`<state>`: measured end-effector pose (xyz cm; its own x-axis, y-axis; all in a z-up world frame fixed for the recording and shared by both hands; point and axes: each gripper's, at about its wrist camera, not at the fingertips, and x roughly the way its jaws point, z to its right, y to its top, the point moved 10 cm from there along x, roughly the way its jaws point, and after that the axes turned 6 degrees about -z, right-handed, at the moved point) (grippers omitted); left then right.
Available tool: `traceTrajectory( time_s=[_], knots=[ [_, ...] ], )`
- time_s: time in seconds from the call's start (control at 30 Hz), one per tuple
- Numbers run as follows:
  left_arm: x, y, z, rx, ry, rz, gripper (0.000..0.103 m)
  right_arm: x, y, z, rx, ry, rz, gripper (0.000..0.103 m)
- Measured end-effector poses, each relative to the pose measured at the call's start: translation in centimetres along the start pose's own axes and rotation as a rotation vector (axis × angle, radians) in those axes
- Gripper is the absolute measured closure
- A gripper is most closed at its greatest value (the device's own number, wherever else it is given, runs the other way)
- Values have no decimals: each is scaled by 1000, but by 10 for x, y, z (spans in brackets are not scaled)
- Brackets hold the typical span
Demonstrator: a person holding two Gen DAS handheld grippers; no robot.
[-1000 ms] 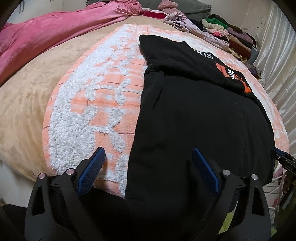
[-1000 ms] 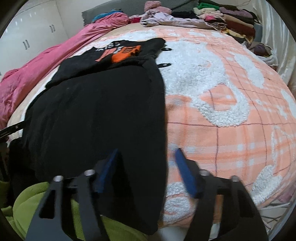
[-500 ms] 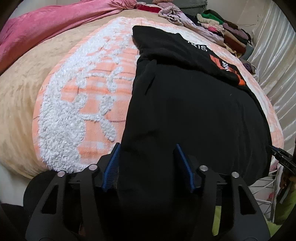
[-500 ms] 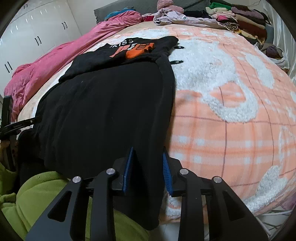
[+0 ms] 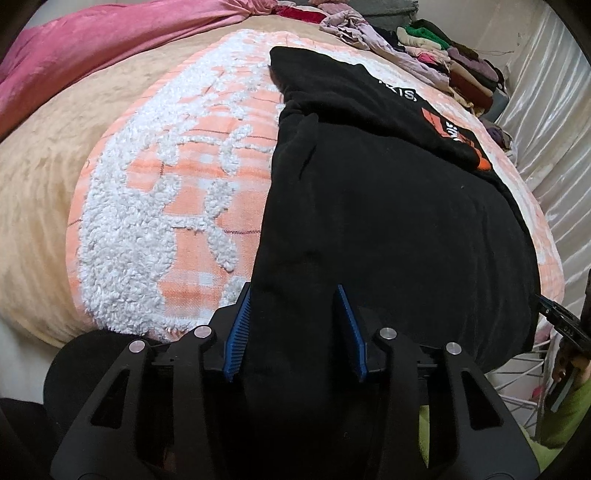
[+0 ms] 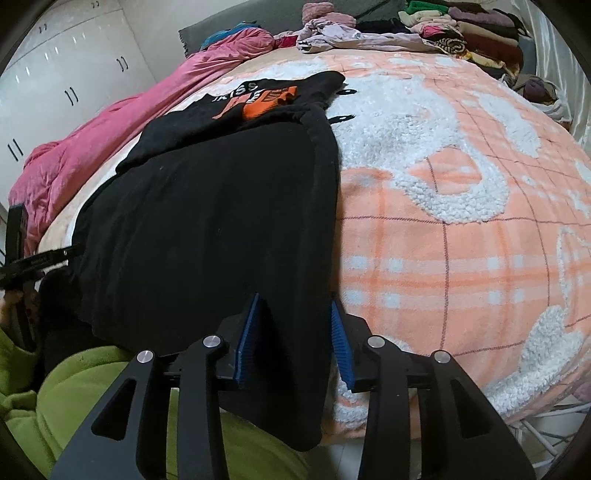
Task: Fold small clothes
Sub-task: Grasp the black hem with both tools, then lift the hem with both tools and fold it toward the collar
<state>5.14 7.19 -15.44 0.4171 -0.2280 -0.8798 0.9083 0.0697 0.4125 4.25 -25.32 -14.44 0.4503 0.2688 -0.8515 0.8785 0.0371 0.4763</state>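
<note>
A black garment (image 5: 388,206) with an orange and white print lies spread on an orange-and-white fleece blanket (image 5: 159,184) on the bed; it also shows in the right wrist view (image 6: 221,221). My left gripper (image 5: 293,295) straddles its near left hem, blue pads partly closed with cloth between them. My right gripper (image 6: 295,304) straddles the near right hem in the same way, over the bed's edge. The garment's near edge hangs over the edge of the bed.
A pink quilt (image 6: 92,147) lies along the bed's left side. A pile of clothes (image 6: 461,33) sits at the far end. A satin curtain (image 5: 546,122) hangs on the right. A green sleeve (image 6: 74,398) is below the right gripper.
Both grippers have narrowed from wide open around the garment's near hem. The right one closed tightest half a second ago and stands slightly wider now.
</note>
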Motion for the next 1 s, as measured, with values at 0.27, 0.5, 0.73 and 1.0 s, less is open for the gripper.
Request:
traceTrajectory(
  time_s=[0.27, 0.5, 0.73, 1.0],
  knots=[
    [1, -1, 3, 20, 32, 2, 69, -2, -1, -5, -32, 6, 2, 76],
    [1, 2, 4, 17, 45, 5, 94, -5, 1, -8, -37, 60, 10, 89],
    [-18, 12, 19, 28, -23, 54, 99, -14, 17, -19, -40, 143, 27, 94],
    [-41, 27, 31, 0, -112, 111, 99, -40, 50, -26, -32, 210, 131, 95]
  ],
)
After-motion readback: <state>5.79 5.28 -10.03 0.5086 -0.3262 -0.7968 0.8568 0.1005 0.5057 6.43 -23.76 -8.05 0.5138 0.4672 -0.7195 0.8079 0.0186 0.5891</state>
